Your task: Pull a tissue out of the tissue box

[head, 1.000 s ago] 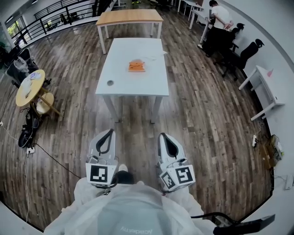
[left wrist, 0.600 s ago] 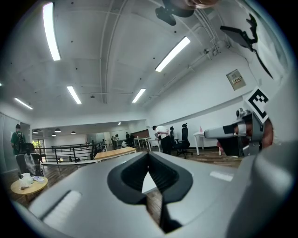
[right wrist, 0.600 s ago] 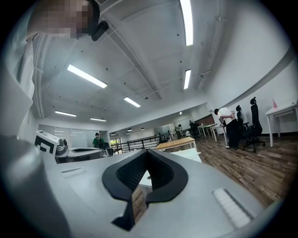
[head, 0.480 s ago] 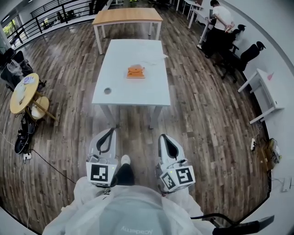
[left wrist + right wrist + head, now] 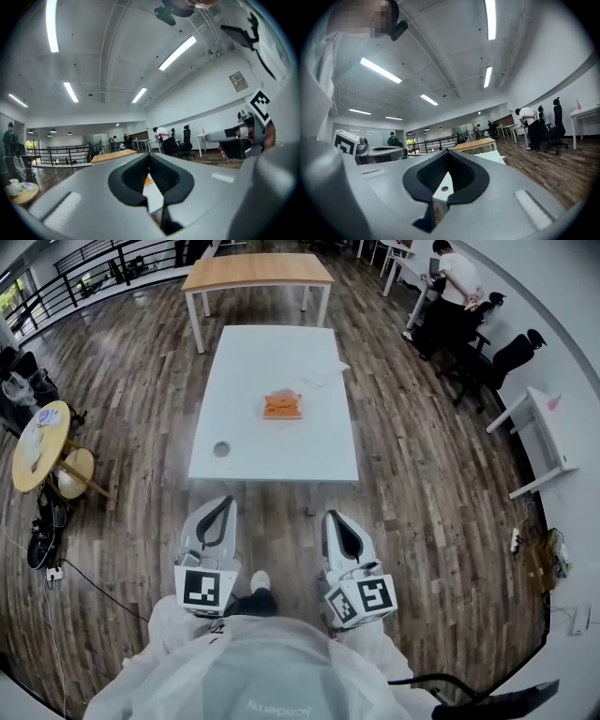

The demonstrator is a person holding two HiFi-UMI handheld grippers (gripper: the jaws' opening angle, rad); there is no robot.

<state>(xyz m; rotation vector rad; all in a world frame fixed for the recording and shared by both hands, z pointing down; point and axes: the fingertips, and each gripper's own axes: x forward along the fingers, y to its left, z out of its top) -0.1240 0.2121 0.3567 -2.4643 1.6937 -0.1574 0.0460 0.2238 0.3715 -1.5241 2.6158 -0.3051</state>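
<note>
An orange tissue box point(image 5: 281, 406) sits near the middle of a long white table point(image 5: 272, 451) ahead of me. Both grippers are held level at waist height, short of the table's near end and well away from the box. My left gripper point(image 5: 225, 503) is shut with nothing in it, and so is my right gripper point(image 5: 331, 517). In the left gripper view the closed jaw tips point(image 5: 150, 157) frame a sliver of the orange box point(image 5: 149, 180). In the right gripper view the closed tips point(image 5: 448, 153) point at the table point(image 5: 490, 157).
A small dark round object point(image 5: 221, 448) lies on the table's near left part, and a white sheet point(image 5: 328, 367) lies near its far right edge. A wooden table point(image 5: 258, 271) stands beyond. A round yellow table point(image 5: 37, 435) is at the left; people and office chairs point(image 5: 459, 306) are at the far right.
The white table and the orange box have come closer and lower in the head view as I walk toward them. Both grippers keep their pose and stay shut.
</note>
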